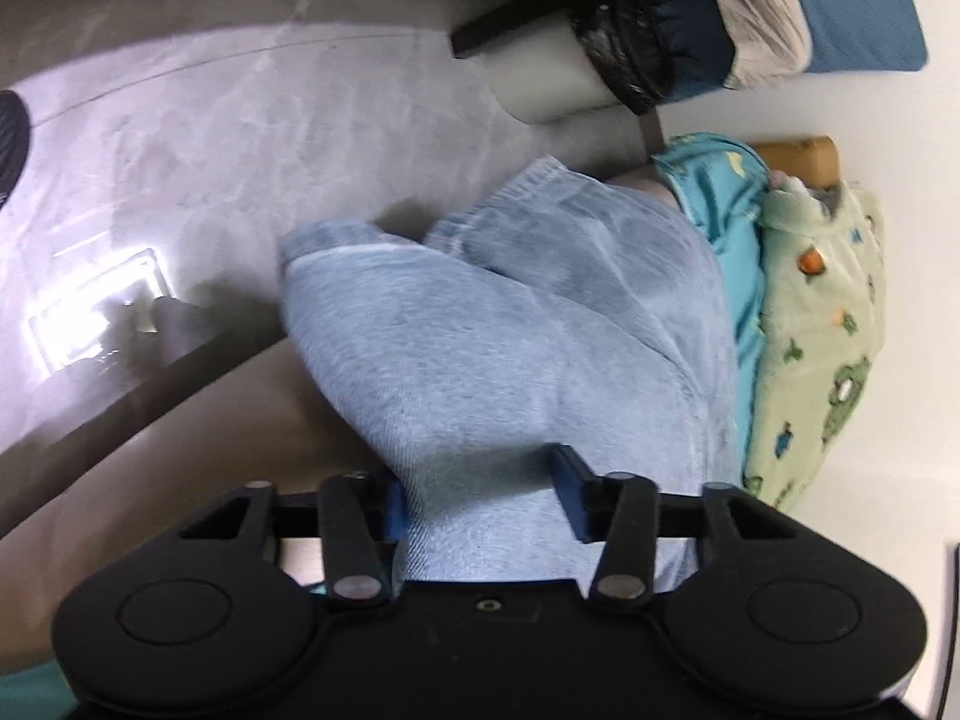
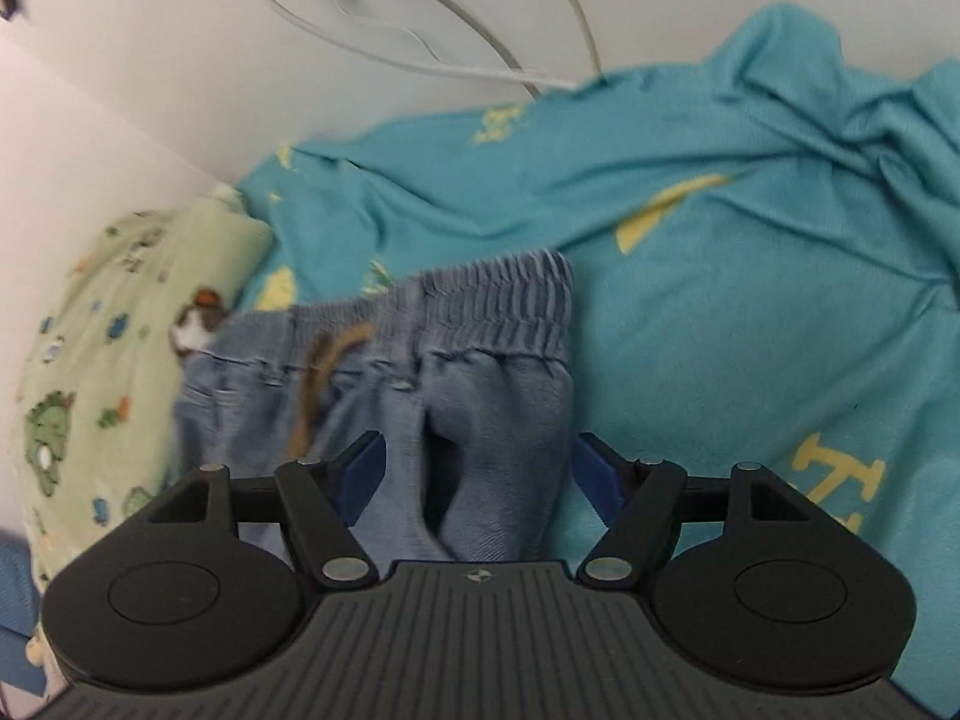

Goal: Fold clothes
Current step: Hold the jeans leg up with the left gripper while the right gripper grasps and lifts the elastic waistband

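From your left wrist, the left tongs (image 1: pixel 480 498) have the light blue denim shorts (image 1: pixel 510 324) bunched between their blue pads; whether the pads actually pinch the cloth I cannot tell. The shorts hang past the worktop (image 1: pixel 924 192) edge over the grey floor (image 1: pixel 210 138), beside a teal shirt (image 1: pixel 720 198) and a green printed garment (image 1: pixel 816 324). From your right wrist, the right tongs (image 2: pixel 474 468) stand released, pads clear on both sides of the shorts' (image 2: pixel 480 360) elastic waistband, which lies on the teal shirt (image 2: pixel 720 270).
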